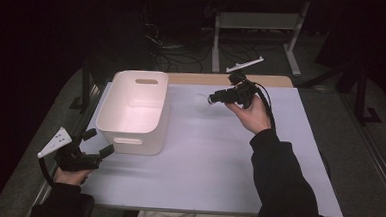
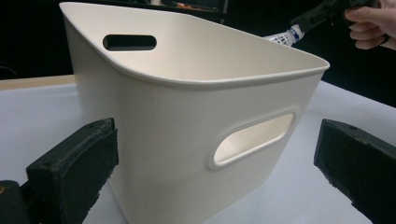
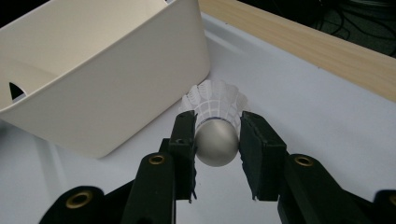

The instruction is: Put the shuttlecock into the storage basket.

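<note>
— What sits on the table?

— A white bin with cut-out handles, standing upright on the pale sheet toward my left side. From the high view I look straight down into it and see only its bare floor and walls; nothing lies inside.

— And your right gripper?

— Its jaws are pressed against the rounded cork of a shuttlecock, one pad on each side. The white feathered skirt fans out past the tips, pointing toward the bin. In the high view my right hand holds that gripper raised, near the far edge of the table, to the right of the bin and apart from it.

— So the shuttlecock is outside the bin?

— Yes, it is in my jaws, off the bin's right wall, not over the opening.

— And the left?

— My left gripper sits low at the table's near left corner, jaws spread wide and holding nothing. Through its own view, the bin's near corner stands between the two pads, though I cannot tell whether they touch it. Beyond the rim I glimpse the shuttlecock.
</note>
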A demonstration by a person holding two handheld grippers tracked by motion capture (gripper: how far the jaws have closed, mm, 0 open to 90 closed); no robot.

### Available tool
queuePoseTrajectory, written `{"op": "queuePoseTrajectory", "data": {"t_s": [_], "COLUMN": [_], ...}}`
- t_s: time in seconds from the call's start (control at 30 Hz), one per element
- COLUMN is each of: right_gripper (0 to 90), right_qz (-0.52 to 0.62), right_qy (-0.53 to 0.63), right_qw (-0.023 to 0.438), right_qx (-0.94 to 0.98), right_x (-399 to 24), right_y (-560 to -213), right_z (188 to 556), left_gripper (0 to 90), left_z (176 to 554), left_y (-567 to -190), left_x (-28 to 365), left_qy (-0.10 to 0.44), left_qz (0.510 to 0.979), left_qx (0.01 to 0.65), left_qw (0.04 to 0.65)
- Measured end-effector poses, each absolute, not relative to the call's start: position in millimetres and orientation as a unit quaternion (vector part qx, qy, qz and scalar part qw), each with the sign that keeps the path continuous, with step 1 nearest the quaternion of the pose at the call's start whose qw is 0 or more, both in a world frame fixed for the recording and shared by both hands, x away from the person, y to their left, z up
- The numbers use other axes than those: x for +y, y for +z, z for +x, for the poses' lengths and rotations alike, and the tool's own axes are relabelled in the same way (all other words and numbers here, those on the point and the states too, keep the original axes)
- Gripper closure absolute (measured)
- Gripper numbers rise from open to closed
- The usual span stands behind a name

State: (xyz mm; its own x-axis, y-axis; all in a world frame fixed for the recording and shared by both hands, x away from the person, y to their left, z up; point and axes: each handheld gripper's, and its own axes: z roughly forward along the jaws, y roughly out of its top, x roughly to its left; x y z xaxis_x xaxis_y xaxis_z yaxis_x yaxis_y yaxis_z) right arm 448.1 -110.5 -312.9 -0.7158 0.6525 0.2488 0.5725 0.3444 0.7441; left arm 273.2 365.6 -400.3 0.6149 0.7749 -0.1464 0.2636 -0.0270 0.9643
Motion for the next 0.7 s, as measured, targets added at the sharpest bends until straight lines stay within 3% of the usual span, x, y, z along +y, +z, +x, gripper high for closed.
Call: {"op": "queuePoseTrajectory", "data": {"t_s": [0.7], "right_gripper": [66.4], "right_qz": [0.36], "right_qy": [0.442], "right_qw": [0.052], "right_qx": [0.82], "right_x": [-106.3], "right_y": [-286.9], "right_z": [442.8], "left_gripper": [0.0], "left_z": [273.1], "left_y": [-400.2], "left_x": [365.5], "left_qy": [0.219], "left_qz": [0.682], "left_qx": [0.381], "left_qw": [0.585]}}
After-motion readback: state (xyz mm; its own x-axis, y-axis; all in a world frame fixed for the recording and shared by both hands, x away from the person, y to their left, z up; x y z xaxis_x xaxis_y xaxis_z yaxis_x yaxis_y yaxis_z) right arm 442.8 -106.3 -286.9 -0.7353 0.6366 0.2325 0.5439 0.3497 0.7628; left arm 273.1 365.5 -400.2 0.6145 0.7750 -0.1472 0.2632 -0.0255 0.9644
